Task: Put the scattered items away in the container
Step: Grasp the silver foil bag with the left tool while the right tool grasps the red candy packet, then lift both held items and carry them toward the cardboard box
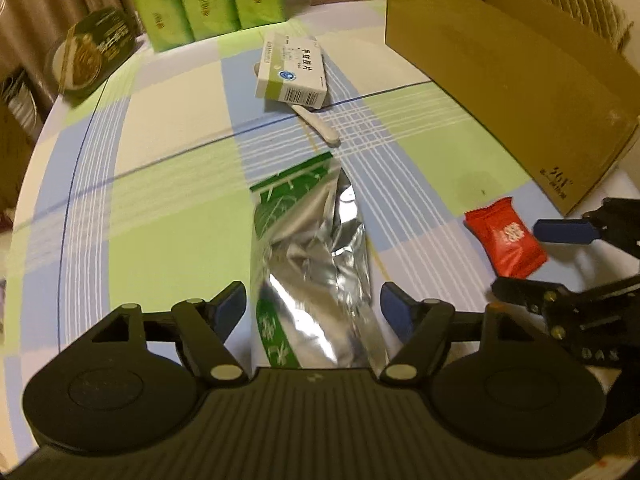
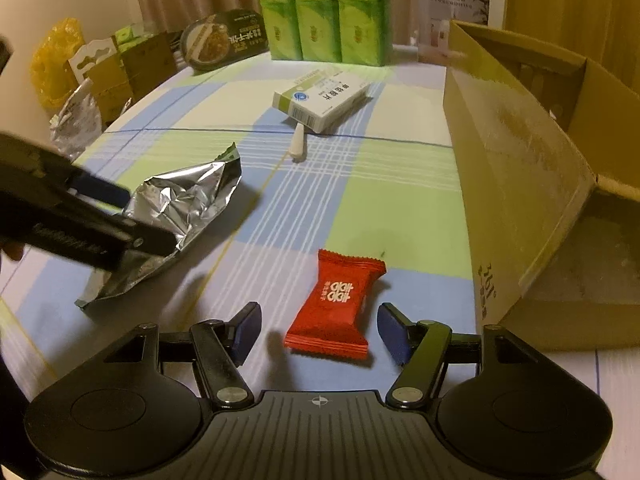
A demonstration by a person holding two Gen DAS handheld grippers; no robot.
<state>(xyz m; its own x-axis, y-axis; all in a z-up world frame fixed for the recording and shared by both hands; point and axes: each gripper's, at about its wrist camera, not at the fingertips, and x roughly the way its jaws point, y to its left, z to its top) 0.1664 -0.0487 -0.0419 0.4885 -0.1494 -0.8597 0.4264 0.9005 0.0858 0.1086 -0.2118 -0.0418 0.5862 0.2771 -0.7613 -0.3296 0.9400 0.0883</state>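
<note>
On a round table [image 1: 168, 128] under a checked cloth of green, blue and white: scattered things waiting beside an open cardboard box [image 1: 520, 80].

Left gripper [image 1: 313, 307], jaws spread wide, straddling the near end of a crumpled silver foil pouch [image 1: 316, 256] with green printed edges; blue pads on either side of the pouch, neither one pressing on the foil. From the right wrist view, the same gripper [image 2: 116, 220] low over the pouch [image 2: 180, 204], reaching in from the left edge of the picture.

Right gripper [image 2: 318, 330], likewise open, framing a red candy packet [image 2: 338, 304] flat on the cloth, the packet between the two blue pads and touching neither. In the left wrist view, that gripper [image 1: 516, 256] at the far right, packet [image 1: 506, 242] between its fingers.

Further back, a white and green medicine carton [image 1: 292, 72] resting across a small white plastic spoon [image 1: 320, 128], handle end poking out toward the cameras.

Cardboard box to the right of everything, near flap tilted outward over the table, inside [image 2: 580, 272] bare as far as visible.

At the table's far edge: stacked green tissue packs [image 2: 324, 12], a dark oval ready-meal tray [image 2: 224, 38] propped on its side, a booklet [image 2: 452, 12] upright behind the box.
</note>
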